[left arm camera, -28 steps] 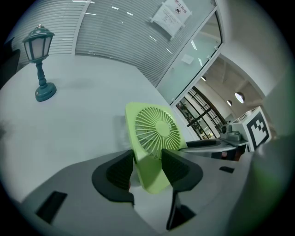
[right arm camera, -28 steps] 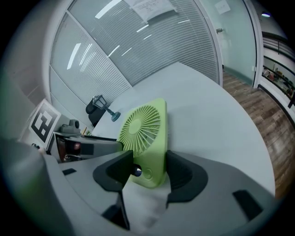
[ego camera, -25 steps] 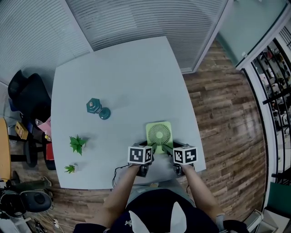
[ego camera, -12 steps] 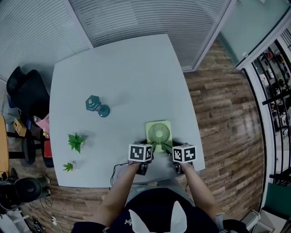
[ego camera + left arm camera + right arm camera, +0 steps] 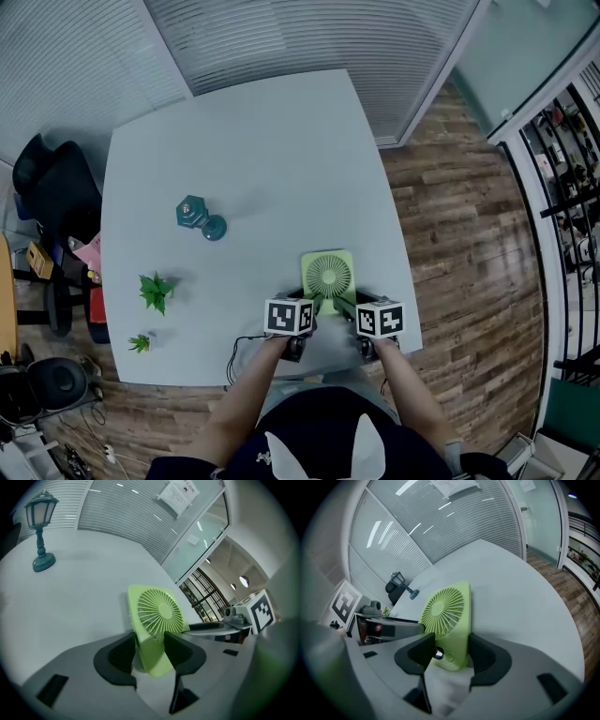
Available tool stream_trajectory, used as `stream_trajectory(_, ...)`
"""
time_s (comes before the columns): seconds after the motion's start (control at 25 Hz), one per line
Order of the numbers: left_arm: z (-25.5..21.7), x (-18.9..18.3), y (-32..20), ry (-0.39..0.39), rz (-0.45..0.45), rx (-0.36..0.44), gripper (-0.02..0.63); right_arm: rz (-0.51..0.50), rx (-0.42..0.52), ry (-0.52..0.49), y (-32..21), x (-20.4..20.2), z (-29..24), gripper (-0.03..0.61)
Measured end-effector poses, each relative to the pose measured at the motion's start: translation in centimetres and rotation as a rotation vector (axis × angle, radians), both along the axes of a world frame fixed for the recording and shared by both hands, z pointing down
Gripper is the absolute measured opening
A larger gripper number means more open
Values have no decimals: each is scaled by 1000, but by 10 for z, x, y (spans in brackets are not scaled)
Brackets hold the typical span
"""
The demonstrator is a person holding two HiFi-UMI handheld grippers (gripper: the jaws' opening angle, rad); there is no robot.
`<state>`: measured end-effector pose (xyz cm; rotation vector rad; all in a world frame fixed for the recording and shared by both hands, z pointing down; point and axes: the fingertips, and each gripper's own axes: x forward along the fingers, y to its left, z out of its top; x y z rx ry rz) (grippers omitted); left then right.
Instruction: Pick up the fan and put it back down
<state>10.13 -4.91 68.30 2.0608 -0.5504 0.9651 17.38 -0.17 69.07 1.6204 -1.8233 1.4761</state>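
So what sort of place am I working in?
Most likely an office or meeting room: a large pale table, slatted window blinds behind it, and a black office chair alongside.

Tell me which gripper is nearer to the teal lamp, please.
Left. The left gripper grips the fan on the side toward the teal lamp; the right gripper grips the fan's other side, farther away.

Fan (image 5: 159, 611) foot hidden behind left tongs (image 5: 149, 648), right tongs (image 5: 452, 651); table (image 5: 70, 597) contact unclear.
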Motion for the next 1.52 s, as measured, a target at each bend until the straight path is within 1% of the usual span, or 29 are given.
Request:
stream_trajectory(0.24,0,1,0,19,-3,-6,203,-20,28,8,-1,0,-1,235)
stream_trajectory(0.32,1,1,0,35,-2,-9,204,-31,39,8,-2,-2,-1,267)
stream_trajectory(0.48,-1,2,-1,56,-5,-5,206,-38,43,10,-3,-3,-2,294)
stream_trajectory(0.72,-9,-2,-11,59,-30,58,210,-37,53,48,-3,2,-6,325)
stream_trajectory(0.88,-23,-4,-20,84,-61,105,210,-29,80,61,-5,5,-18,325)
stream_trajectory(1.08,-44,-5,-28,108,-60,174,210,-22,141,88,-8,9,-41,321)
stream_trajectory(1.24,-64,-7,-34,130,-84,237,210,-5,202,105,-12,10,-63,308)
stream_trajectory(1.52,-95,-5,-34,179,-93,306,205,-12,287,171,-17,9,-99,286)
